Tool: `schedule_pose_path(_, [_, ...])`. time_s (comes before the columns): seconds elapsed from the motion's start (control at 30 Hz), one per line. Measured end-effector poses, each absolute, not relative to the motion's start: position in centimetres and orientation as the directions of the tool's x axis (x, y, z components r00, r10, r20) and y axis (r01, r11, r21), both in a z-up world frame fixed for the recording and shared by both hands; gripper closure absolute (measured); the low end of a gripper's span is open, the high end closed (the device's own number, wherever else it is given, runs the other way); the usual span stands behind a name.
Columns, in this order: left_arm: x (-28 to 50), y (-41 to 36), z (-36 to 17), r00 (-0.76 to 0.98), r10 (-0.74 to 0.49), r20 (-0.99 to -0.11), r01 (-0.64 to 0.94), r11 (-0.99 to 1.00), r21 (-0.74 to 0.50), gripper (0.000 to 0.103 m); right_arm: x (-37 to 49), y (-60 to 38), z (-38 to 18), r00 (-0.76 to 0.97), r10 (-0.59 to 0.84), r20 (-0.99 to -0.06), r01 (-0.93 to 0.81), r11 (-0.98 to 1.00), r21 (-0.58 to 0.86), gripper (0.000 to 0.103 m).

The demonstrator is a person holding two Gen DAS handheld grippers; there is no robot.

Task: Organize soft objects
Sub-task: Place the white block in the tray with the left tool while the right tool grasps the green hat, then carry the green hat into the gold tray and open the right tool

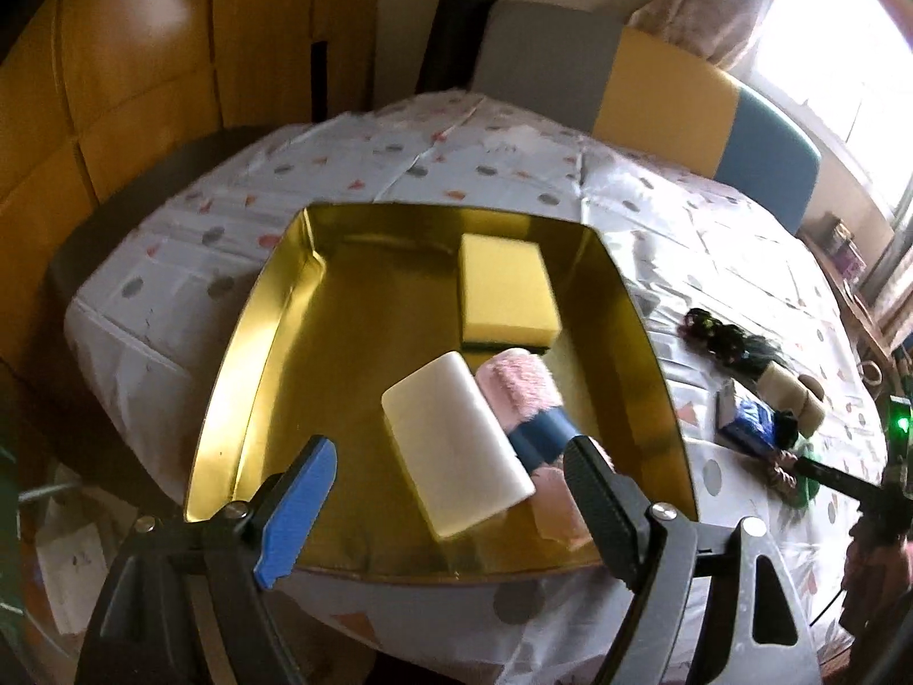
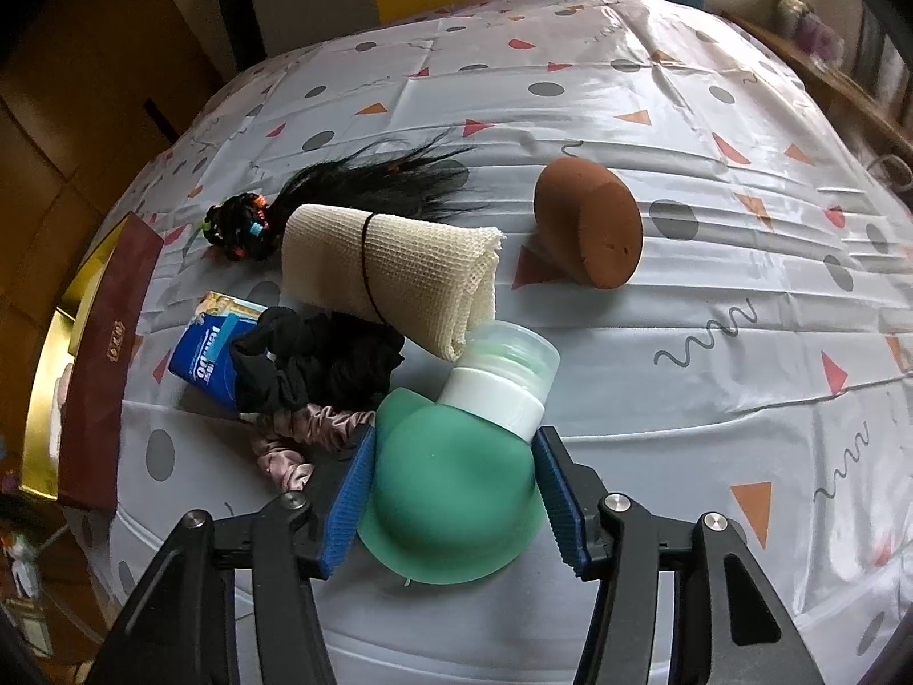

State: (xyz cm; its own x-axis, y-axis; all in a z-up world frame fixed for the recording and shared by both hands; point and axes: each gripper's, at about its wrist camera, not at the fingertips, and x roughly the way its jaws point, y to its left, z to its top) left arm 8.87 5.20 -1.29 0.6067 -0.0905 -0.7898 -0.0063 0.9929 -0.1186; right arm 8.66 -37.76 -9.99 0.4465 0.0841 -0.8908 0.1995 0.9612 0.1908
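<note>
Gripping a soft green silicone travel bottle (image 2: 451,491) with a white cap, right gripper (image 2: 453,491) pads pressed against both its sides, low over the patterned white tablecloth (image 2: 713,342). Judged as the pick-up step for this item, lift not yet made. Left gripper (image 1: 451,456) hovering above the gold metal tray (image 1: 274,331) with fingers spread wide and nothing between them. Already lying in that tray: a yellow rectangular sponge (image 1: 505,291), a white rectangular foam block (image 1: 456,451), and a rolled pink-and-blue towel (image 1: 528,399) just beside the block.

Remaining loose on the cloth near the bottle: a rolled cream mesh cloth (image 2: 394,274) bound by a thin band, a black scrunchie (image 2: 319,365), a dusty-pink satin scrunchie (image 2: 302,434), a blue tissue packet (image 2: 205,359), a black hairpiece (image 2: 342,182), and a brown egg-shaped makeup sponge (image 2: 593,222) standing well apart.

Next: raising the bottle clear of the scrunchies touching it, then carrying it left toward a bare part of the tray. Squeezing gently, since the body looks likely to deform and slip.
</note>
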Motion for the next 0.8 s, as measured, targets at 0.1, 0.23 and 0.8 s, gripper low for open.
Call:
schedule_pose_path(0.1, [7.8,4.4,-0.6,0.63,-0.088,-0.772,0.015,0.995,-0.101,0.02,8.7,-37.6,-9.9,0.447,0.071,-0.892,0.195,0.965,0.175,0.047])
schedule_pose_path(0.23, [7.2,3.8,-0.2,0.65,-0.084,-0.755,0.038,0.996,-0.078,0.02,8.7,-37.4,-9.8,0.447,0.057,-0.893,0.198,0.967,0.161,0.048])
schedule_pose_path(0.8, [6.8,3.7,-0.6,0.643,-0.087,-0.761,0.039,0.996,-0.081,0.02,5.6,-37.0,-8.6,0.386,0.036,-0.922,0.257,0.956,0.145,0.05])
